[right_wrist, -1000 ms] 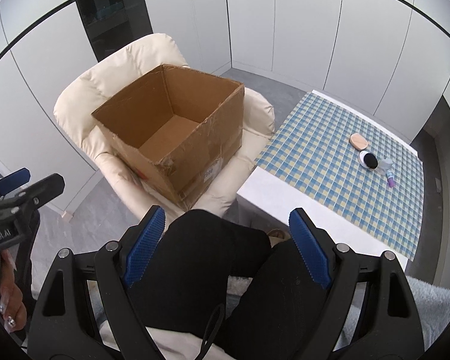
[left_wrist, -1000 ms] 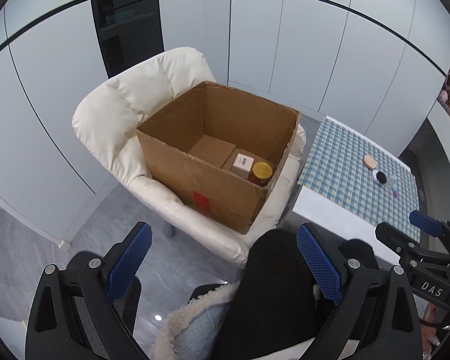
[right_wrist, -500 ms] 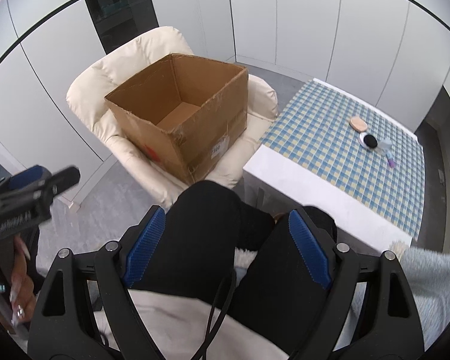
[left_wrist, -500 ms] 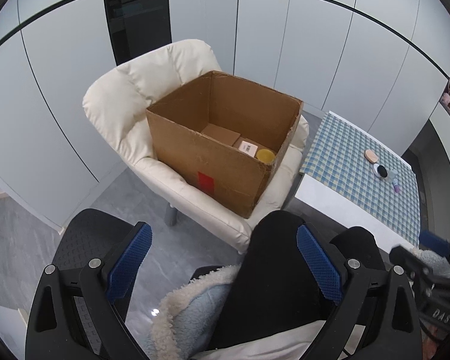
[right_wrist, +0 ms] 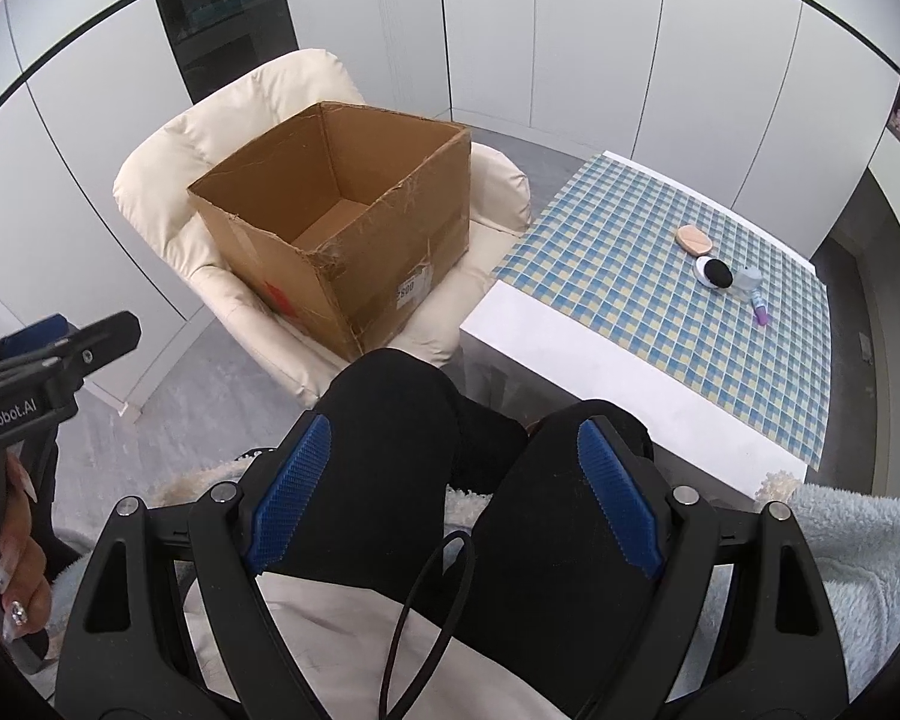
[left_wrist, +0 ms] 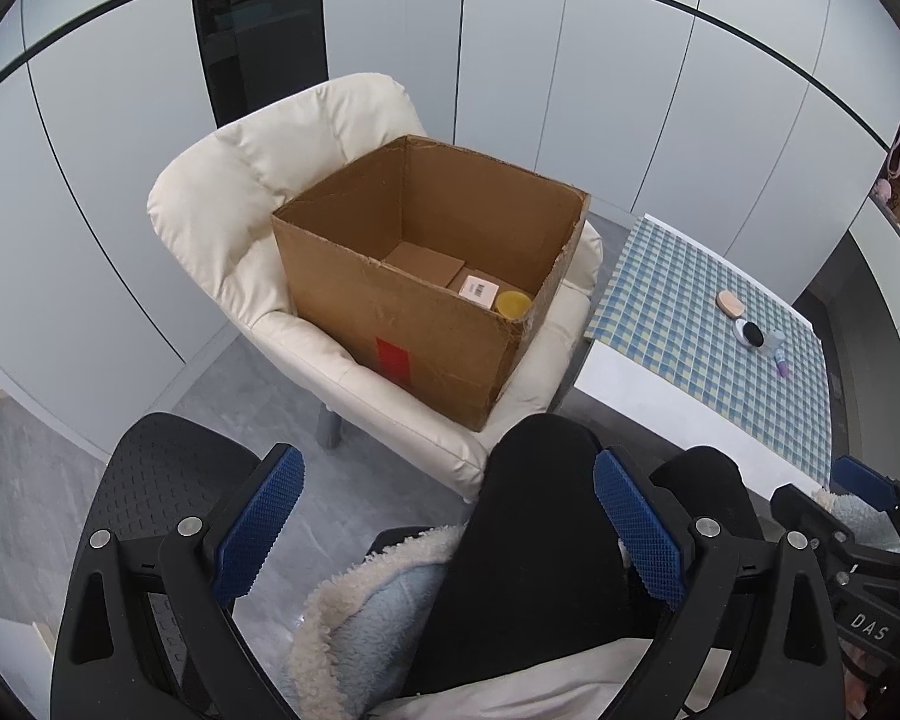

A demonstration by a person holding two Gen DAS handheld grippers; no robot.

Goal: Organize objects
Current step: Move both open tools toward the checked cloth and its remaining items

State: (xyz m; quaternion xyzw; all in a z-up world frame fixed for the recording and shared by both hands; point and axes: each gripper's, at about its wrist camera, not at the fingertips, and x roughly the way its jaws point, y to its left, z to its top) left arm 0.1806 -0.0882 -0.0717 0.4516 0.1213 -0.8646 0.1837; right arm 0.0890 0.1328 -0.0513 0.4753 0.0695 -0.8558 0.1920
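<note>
A cardboard box (left_wrist: 438,294) is seen on a cream armchair (left_wrist: 258,228), open at the top. Inside it, a small carton (left_wrist: 421,261), a labelled packet (left_wrist: 479,288) and a yellow lid (left_wrist: 513,302) are seen. To the right, a checked table (left_wrist: 678,312) carries a beige pad (left_wrist: 729,303), a black puff (left_wrist: 752,333) and a purple-capped tube (left_wrist: 781,365). The left gripper (left_wrist: 447,534) is held open over black-clad knees (left_wrist: 540,516).

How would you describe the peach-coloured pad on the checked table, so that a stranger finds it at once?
Start at the table with the blue checked cloth, to the right of the armchair holding the cardboard box. Near its far edge lies a short row of small things. The peach-coloured pad is the farthest of them, flat and oval, beside a black round piece on a white dish.
</note>
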